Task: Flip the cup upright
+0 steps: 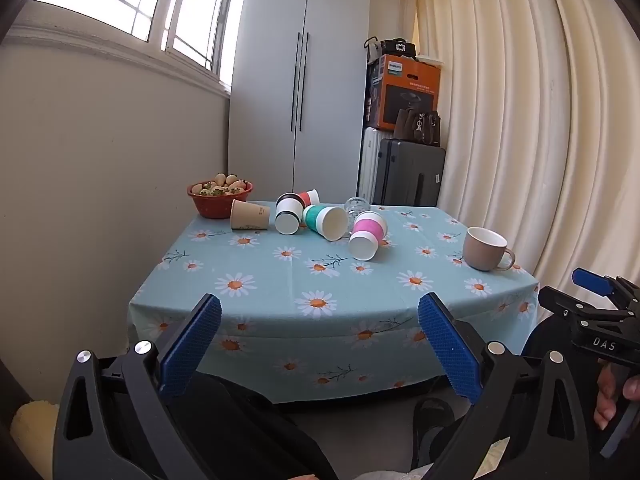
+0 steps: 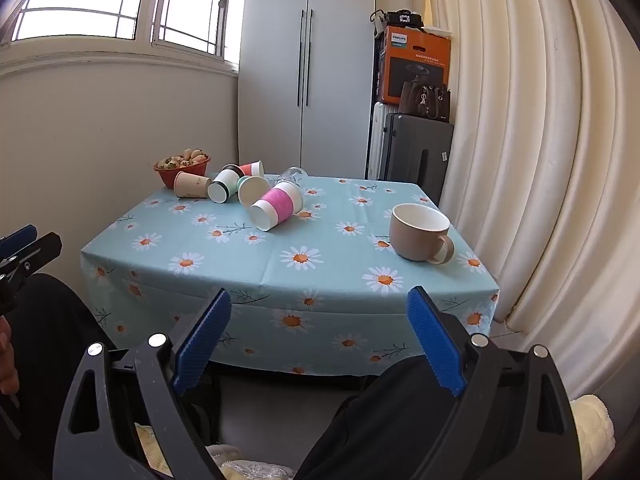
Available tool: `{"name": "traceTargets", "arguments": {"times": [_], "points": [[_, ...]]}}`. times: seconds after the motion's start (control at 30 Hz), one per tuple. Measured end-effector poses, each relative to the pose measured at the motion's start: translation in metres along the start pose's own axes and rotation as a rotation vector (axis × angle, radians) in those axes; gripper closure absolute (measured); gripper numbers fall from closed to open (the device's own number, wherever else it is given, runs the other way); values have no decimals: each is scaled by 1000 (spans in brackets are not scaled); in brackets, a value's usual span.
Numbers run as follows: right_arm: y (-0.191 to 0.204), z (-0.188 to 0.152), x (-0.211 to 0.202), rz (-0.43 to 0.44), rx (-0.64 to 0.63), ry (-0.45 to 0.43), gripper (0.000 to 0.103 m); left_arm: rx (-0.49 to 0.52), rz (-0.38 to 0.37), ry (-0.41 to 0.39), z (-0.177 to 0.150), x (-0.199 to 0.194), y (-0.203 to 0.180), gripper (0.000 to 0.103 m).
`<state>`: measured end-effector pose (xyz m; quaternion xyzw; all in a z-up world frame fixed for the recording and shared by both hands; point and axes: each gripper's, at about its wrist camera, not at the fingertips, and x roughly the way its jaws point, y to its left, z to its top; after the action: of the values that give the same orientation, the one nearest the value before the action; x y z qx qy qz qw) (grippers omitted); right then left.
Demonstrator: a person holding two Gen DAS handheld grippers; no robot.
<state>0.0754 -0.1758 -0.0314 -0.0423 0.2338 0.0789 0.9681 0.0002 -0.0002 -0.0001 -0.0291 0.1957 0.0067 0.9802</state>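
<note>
A: Pink-sleeved cup (image 2: 277, 205) lies tipped at twelve o'clock on the desk (image 2: 280, 264). Which step?

B: The approach. My right claw (image 2: 320, 334) and left claw (image 1: 320, 340) gape wide, empty. Next: reach in, pinch its wall, rotate upright.

The orange and black cardboard box (image 2: 416, 66), stacked on the suitcases at the far right beside the curtain, carries the brand "PHILIPS" in a white panel at its upper left corner; a line of small pale print runs across its orange front but is too fine to read. In the left wrist view, the letters "DAS" stand in white on the black body of the right gripper (image 1: 592, 286). The tan paper cup (image 1: 250, 215) lying on its side at the far left has dark printing, possibly characters, that stays illegible.
</note>
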Motion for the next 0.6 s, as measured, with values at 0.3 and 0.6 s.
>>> {"name": "traceTargets", "arguments": {"times": [0.3, 0.6], "points": [[0, 0, 0, 2, 3, -7, 15, -1, -2, 5, 0, 1, 1, 7], [1, 0, 0, 1, 2, -5, 15, 1, -1, 8, 1, -1, 0, 7]]}}
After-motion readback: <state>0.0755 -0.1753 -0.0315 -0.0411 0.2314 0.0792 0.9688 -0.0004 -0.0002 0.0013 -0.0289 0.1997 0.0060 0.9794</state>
